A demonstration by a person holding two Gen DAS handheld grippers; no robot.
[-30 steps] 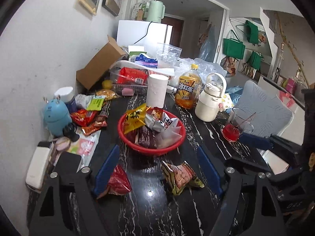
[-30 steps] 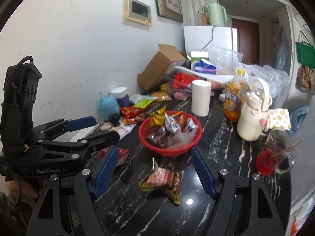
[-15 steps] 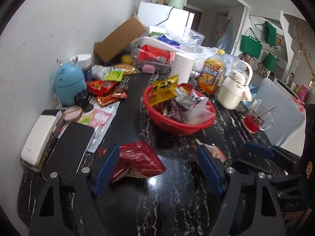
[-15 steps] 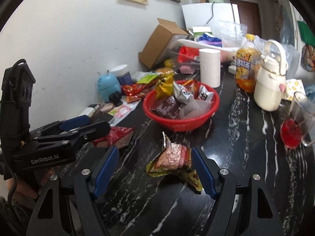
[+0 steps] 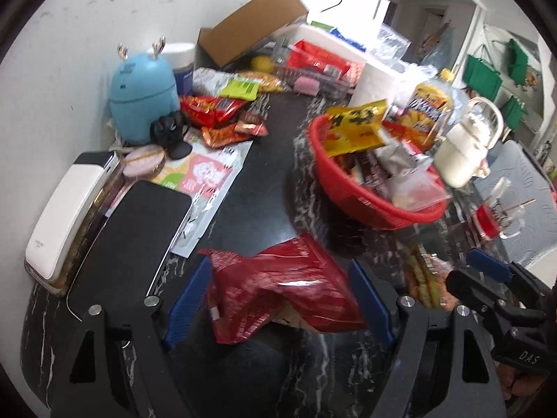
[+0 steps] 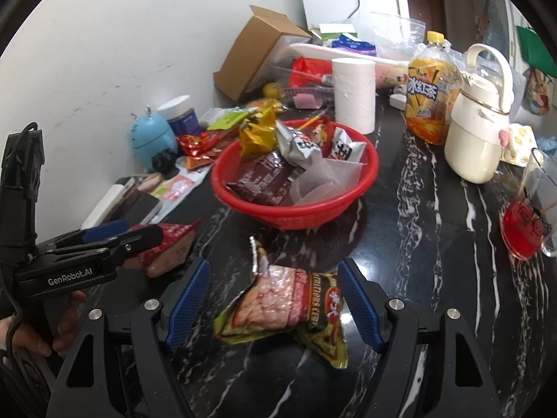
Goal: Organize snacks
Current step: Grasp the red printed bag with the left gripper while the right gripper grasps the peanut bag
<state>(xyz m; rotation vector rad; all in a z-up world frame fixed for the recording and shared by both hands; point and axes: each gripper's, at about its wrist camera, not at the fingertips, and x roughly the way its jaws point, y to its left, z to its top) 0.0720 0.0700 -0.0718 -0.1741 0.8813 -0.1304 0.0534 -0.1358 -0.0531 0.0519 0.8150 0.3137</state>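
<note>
The left gripper [image 5: 278,299] has its blue fingers [image 5: 189,299] wide open, one on each side of a crinkly red foil snack bag [image 5: 278,292]. The bag lies flat on the black marble surface [image 5: 264,188] w/ its long side going across, from one finger to the other. Can't tell if the fingers touch it yet.

The right gripper [image 6: 273,306] is wide open too. A shiny green and pink snack packet [image 6: 289,306] lies between its fingers [image 6: 358,308], not touching them. Its torn top corner points up toward the round red plastic basket [image 6: 296,214], which sits near, a bit farther back, full of snack packs. The packet's long side runs across, w/ a tail pointing back to the right.

A white paper roll [image 6: 354,92] stands upright behind the basket.
</note>
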